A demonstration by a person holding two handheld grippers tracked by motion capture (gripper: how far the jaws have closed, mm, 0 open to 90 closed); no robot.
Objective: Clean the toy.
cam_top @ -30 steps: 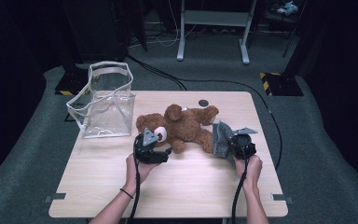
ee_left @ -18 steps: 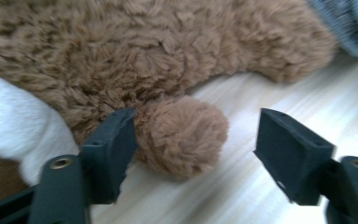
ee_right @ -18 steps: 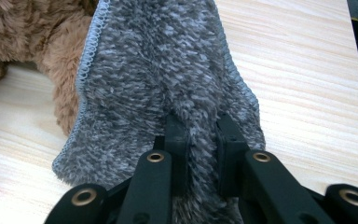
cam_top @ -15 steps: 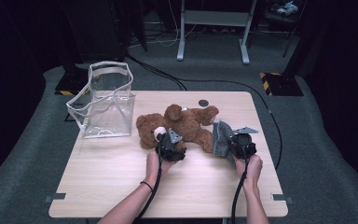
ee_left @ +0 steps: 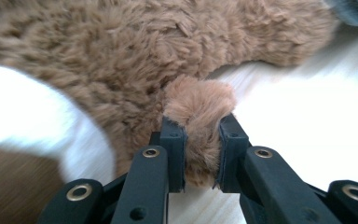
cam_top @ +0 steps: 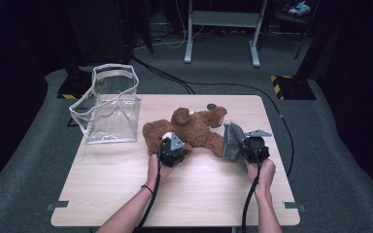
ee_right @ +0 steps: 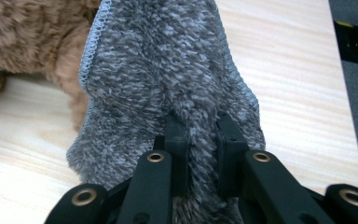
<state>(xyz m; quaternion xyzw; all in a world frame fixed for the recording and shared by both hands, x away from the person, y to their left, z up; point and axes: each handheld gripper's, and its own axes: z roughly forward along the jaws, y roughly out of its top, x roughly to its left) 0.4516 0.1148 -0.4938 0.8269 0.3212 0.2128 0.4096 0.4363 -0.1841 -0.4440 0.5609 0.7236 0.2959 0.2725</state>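
Both grippers' fingers (ee_left: 172, 140) clamped, forearms low

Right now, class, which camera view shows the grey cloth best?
The right gripper view: the grey cloth shows its weave and stitched edges, pinched by the right claw. The high view shows it small; the left gripper view catches a corner.

- No lettering, label, brand mark or number is legible anywhere in these views.
- Any print on objects stays too small or blurred to read.
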